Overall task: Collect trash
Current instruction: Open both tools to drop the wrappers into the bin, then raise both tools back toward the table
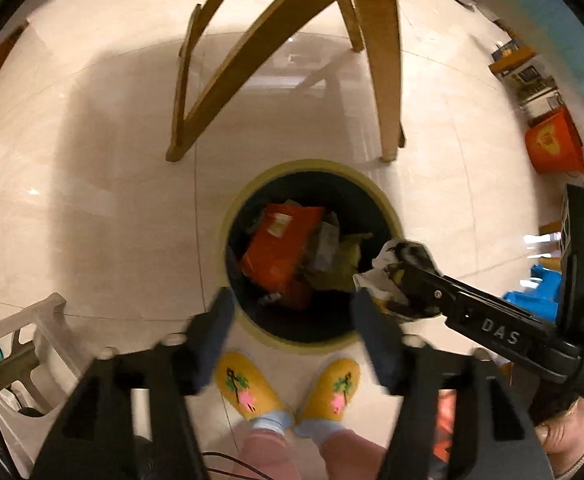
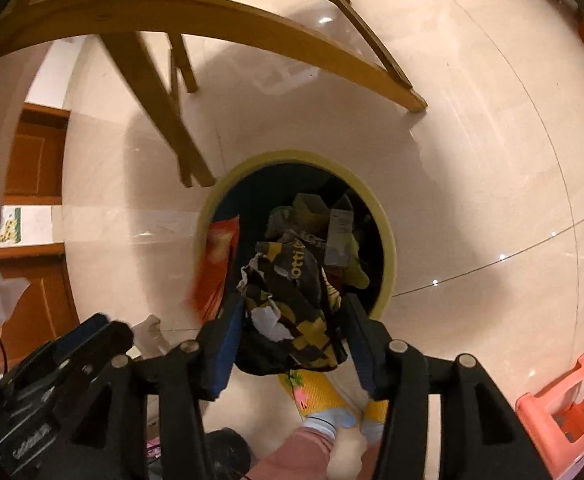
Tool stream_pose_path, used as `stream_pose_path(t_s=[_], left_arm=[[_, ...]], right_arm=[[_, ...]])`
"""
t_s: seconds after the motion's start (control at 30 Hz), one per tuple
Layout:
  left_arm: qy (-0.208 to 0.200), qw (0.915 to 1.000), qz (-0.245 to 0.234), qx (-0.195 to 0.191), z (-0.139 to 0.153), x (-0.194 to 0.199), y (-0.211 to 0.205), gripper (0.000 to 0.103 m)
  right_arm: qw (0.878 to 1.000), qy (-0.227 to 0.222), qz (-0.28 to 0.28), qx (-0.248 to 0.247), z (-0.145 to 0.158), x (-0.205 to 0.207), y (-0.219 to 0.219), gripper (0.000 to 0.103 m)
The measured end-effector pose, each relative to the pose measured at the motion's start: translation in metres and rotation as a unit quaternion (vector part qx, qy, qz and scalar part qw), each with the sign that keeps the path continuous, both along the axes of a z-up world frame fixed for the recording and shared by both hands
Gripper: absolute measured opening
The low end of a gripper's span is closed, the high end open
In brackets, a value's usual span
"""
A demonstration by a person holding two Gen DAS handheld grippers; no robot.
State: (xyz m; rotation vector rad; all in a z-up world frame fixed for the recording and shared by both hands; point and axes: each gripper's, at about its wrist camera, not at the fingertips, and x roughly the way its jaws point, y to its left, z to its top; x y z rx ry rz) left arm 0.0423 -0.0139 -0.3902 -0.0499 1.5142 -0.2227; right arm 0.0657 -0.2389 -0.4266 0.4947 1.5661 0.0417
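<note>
Left gripper (image 1: 292, 320) fingers spread, empty, above bin (image 1: 251, 184). Right gripper (image 2: 292, 336) at bin's four o'clock rim, fingers flanking crumpled black-yellow wrapper (image 2: 287, 312); contact unclear.

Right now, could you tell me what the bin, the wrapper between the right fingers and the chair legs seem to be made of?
Bin: probably plastic, with a smooth matte yellowish rim. Wrapper: likely thin printed paper or film, crumpled with torn white edges. Chair legs: wood, with tan grain and a light sheen.

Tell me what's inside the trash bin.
The trash bin holds an orange-red packet, a grey wrapper and yellowish scraps. Whatever lies beneath them, and the bin's bottom, is covered.
</note>
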Motion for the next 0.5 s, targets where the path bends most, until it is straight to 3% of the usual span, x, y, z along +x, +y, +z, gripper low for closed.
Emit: stream_pose_path(t_s=[0.07,0.5], left_arm=[[-0.005,0.9999,0.000,0.010,-0.002,0.000,-0.001,0.075],[-0.027,0.9992,0.020,0.022,0.012,-0.006,0.009,0.076]], right_arm=[[1.000,-0.002,-0.002,0.001,-0.006,0.001,0.000,0.066],[0.998,-0.057,0.022,-0.017,0.018,0.000,0.002,0.066]])
